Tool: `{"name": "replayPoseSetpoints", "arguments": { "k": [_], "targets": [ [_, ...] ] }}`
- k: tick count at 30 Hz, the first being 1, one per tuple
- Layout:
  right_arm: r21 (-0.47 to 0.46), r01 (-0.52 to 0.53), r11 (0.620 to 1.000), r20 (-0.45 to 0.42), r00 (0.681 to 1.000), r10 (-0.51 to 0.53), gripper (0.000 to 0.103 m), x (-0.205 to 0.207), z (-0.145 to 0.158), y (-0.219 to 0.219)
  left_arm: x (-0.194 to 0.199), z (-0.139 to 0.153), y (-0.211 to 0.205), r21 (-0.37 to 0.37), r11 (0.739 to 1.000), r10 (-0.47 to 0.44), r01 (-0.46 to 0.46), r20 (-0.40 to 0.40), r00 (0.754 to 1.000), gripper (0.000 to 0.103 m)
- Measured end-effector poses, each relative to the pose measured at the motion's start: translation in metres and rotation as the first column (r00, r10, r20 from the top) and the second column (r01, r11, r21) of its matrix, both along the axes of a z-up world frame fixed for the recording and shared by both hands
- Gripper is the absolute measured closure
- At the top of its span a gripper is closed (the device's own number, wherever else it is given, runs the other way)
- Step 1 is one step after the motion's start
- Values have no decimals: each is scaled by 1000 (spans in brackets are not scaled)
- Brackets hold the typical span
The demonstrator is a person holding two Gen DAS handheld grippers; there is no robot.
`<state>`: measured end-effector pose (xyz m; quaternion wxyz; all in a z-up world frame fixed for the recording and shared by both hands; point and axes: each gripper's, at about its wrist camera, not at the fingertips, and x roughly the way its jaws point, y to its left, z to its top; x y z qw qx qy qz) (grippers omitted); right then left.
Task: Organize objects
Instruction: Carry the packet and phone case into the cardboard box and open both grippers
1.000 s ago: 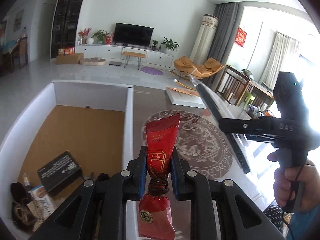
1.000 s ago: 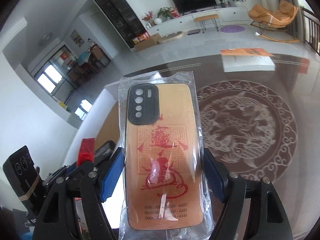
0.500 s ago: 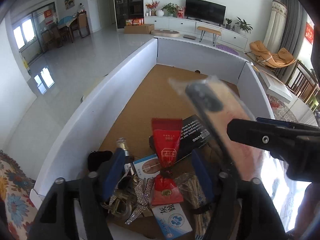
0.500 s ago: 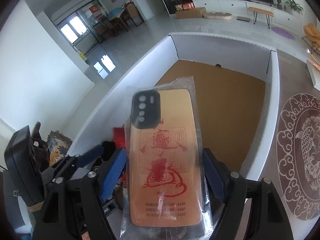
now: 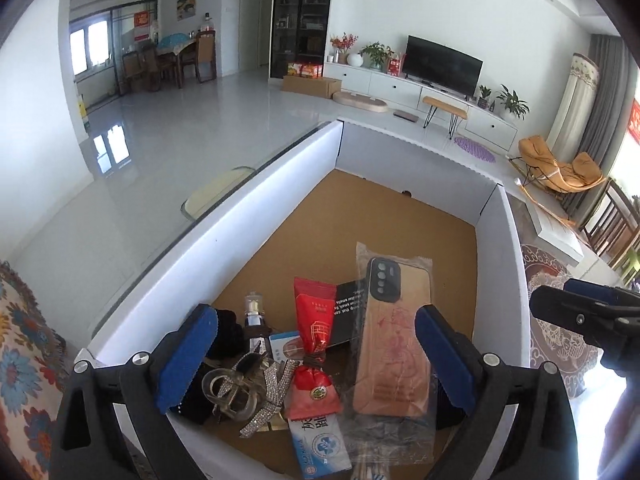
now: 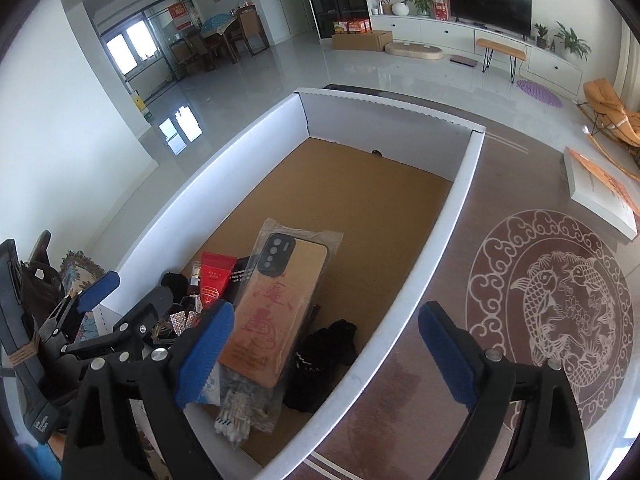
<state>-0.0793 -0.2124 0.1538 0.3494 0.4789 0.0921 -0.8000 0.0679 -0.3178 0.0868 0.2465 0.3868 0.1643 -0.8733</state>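
While both grippers are hanging over the near end of the white box [image 5: 256, 216], neither one is holding anything. The left gripper [image 5: 310, 354] is standing wide open, its blue pads [image 5: 184, 356] spread apart above the pile, with nothing between them but the things lying below in the box. The right gripper [image 6: 324, 354] is likewise gaping wide, its left pad over the box's near corner and its right pad over the brown table [image 6: 440, 420] outside the box wall. The phone case [image 6: 272, 304], still in its clear plastic sleeve, is lying flat inside the box with its camera end pointing toward the far wall, resting partly on a black booklet [image 5: 348, 312] and on a dark cloth [image 6: 324, 360]. Just beside it on the left, the red candy packet [image 5: 314, 348] is lying on the heap, touching the case's sleeve in the left wrist view. Around the packet a rhinestone hair clip [image 5: 248, 388], a small bottle [image 5: 254, 312], a blue and white packet [image 5: 320, 448] and a bundle of cotton swabs [image 6: 236, 412] are crowding the near corner. The far stretch of the box's brown floor is showing bare cardboard. On the table to the right, a round fish pattern [image 6: 560, 312] is showing through the surface.
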Motion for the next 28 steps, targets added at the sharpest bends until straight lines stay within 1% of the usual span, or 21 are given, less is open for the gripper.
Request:
{"name": "replayPoseSetpoints", "arguments": {
  "k": [2, 3, 4, 6, 9, 17, 21, 25, 28],
  "targets": [
    [31, -1, 1000, -5, 1000, 1, 7, 1, -3, 1, -5, -6, -3, 29, 1000, 6, -8, 71, 997, 2],
    [47, -5, 999, -6, 1000, 5, 7, 2, -5, 0, -7, -9, -3, 23, 1000, 19, -21, 103, 994, 2],
    [60, -8, 998, -4, 1000, 8, 7, 3, -7, -2, -7, -10, -3, 3, 999, 34, -34, 129, 991, 2],
    [71, -9, 997, 2, 1000, 9, 7, 5, -10, -3, -6, -11, 0, -46, 998, 43, -37, 150, 988, 2],
    [80, -20, 997, 11, 1000, 20, 7, 11, -14, -7, -1, -10, 0, -83, 996, 53, -41, 152, 987, 3],
    [139, -72, 988, -12, 997, 75, 7, 26, -22, -26, 3, -10, -8, -106, 993, 72, -57, 151, 986, 3],
    [142, -76, 987, -16, 997, 79, 7, 27, -21, -28, 5, -9, -9, -123, 990, 81, -62, 150, 985, 3],
    [143, -73, 987, -22, 997, 77, 7, 27, -21, -28, 6, -7, -8, -116, 992, 74, -58, 132, 988, 2],
    [136, -73, 988, -23, 997, 77, 7, 27, -19, -27, 7, -2, -5, -153, 985, 92, -74, 115, 989, 2]
  ]
}}
